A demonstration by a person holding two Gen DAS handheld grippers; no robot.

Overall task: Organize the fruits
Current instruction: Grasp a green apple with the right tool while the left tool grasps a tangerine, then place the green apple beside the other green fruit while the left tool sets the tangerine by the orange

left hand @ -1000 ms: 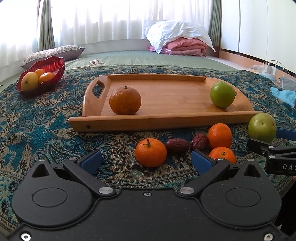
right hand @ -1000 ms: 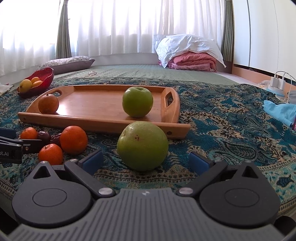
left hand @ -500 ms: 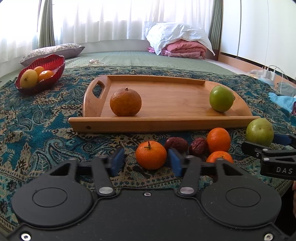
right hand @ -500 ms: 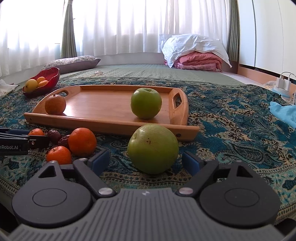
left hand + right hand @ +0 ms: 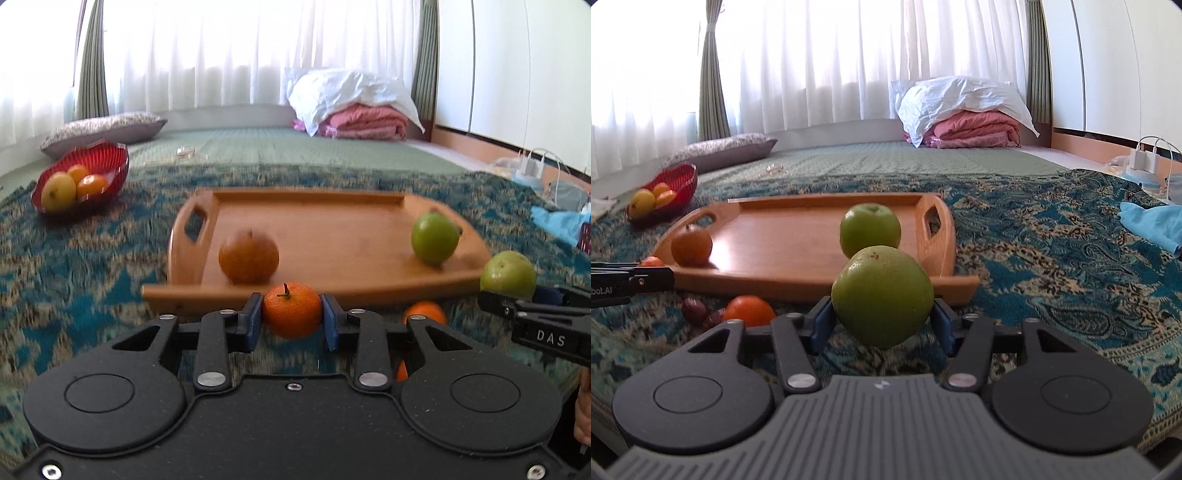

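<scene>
My left gripper point(image 5: 291, 320) is shut on a small orange tangerine point(image 5: 291, 309) and holds it above the cloth, just in front of the wooden tray point(image 5: 332, 236). My right gripper point(image 5: 882, 325) is shut on a big green apple point(image 5: 882, 295), lifted before the tray's right end point(image 5: 798, 240). On the tray lie a dull orange point(image 5: 248, 256) at the left and a second green apple point(image 5: 435, 238) at the right. The held apple also shows in the left wrist view point(image 5: 508, 272).
An orange point(image 5: 749, 311) and dark dates point(image 5: 696, 308) lie on the patterned cloth in front of the tray. A red bowl point(image 5: 83, 177) with fruit stands at the far left. Folded bedding point(image 5: 354, 107) lies at the back; a blue cloth point(image 5: 1152, 221) at the right.
Both grippers have closed: the left on the tangerine, the right on the green apple. Both fruits have been lifted off the cloth toward the tray.
</scene>
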